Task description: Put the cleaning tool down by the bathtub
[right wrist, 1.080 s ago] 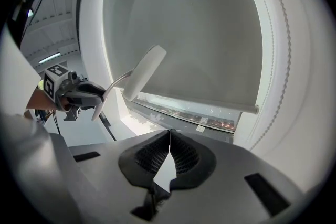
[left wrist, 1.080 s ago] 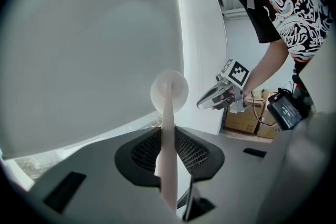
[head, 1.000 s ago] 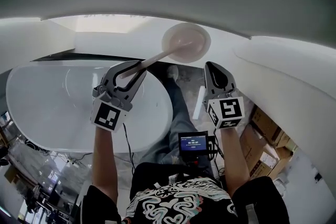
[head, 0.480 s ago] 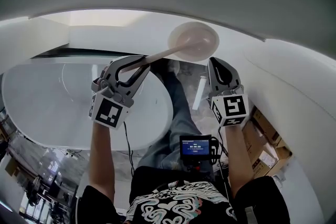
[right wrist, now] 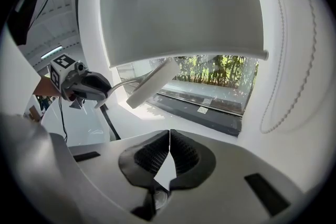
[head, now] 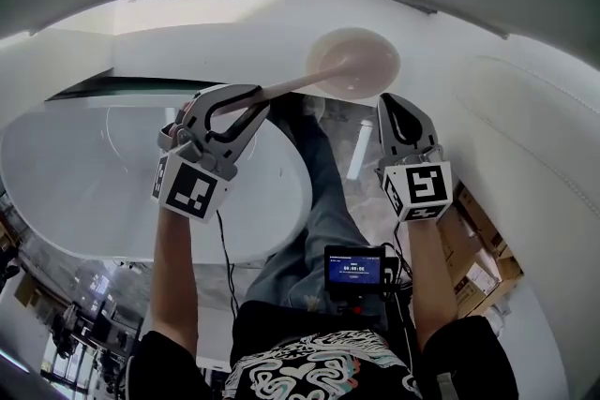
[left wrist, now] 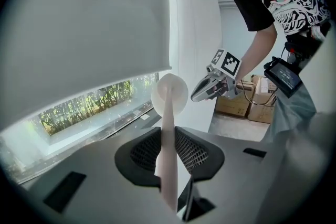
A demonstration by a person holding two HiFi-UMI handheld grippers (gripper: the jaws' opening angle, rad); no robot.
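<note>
The white oval bathtub (head: 94, 192) is at the left. The left gripper (head: 246, 111) squeezes the handle of the pale round-headed cleaning tool (head: 353, 61), up in the air. It should go down slowly beside the tub. The right gripper (head: 398, 112) is closed and empty.

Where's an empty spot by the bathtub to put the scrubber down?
The floor between the bathtub and the white wall is the barest patch, though narrow, and the person's legs stand in it. The bathtub's wide inside is bare too. Farther right, cardboard boxes crowd the floor. The left gripper holds the cleaning tool.
</note>
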